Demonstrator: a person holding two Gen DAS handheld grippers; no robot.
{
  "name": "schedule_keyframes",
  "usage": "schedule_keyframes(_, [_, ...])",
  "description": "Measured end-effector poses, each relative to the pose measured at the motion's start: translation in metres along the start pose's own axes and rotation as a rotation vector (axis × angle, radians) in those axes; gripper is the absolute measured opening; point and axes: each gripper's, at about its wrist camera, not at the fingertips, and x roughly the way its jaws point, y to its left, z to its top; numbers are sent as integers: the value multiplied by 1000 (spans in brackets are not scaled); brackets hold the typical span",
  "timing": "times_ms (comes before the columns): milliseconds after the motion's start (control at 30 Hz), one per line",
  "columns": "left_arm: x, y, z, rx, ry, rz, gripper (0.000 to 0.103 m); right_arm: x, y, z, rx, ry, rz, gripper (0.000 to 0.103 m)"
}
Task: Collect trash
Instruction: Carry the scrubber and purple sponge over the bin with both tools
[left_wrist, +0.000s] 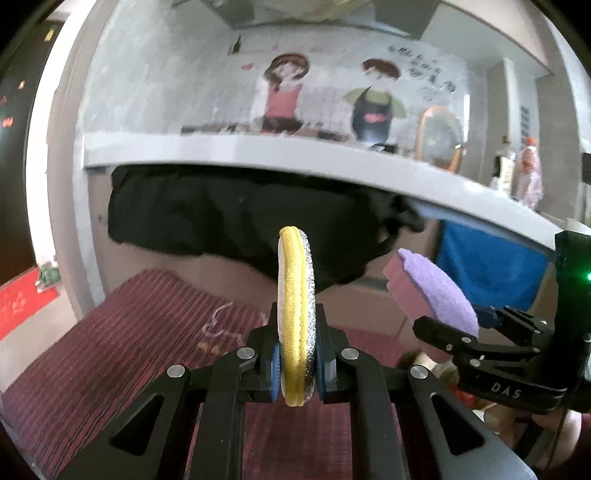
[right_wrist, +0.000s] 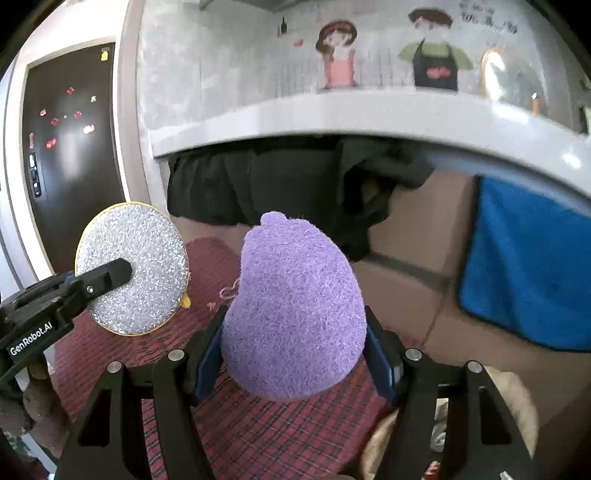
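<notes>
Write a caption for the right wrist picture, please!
Right gripper clamps a purple sponge; left gripper holds a round silver scrubber.

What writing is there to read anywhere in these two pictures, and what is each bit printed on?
"GenRobot.AI": white print on the side of the left gripper, which holds the round silver scrubbing pad.
"DAS": pale letters on the body of the right gripper, which holds the purple sponge.
Dark handwriting on the wall beside the painted cartoon figures: too blurred to read.
</notes>
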Motion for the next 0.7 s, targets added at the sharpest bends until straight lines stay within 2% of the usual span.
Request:
schedule_keyframes(200, [-19, -48, 9, 47, -51, -75, 14, -46, -16, 0, -8, -67, -66, 64])
schedule_keyframes(300, [-24, -73, 9, 56, -59, -140, 14, -64, -31, -3, 7, -88, -102, 64])
schedule_keyframes(700, [-11, -170, -3, 113, -12, -303, 14, -126, -104, -23, 111, -149, -241, 64])
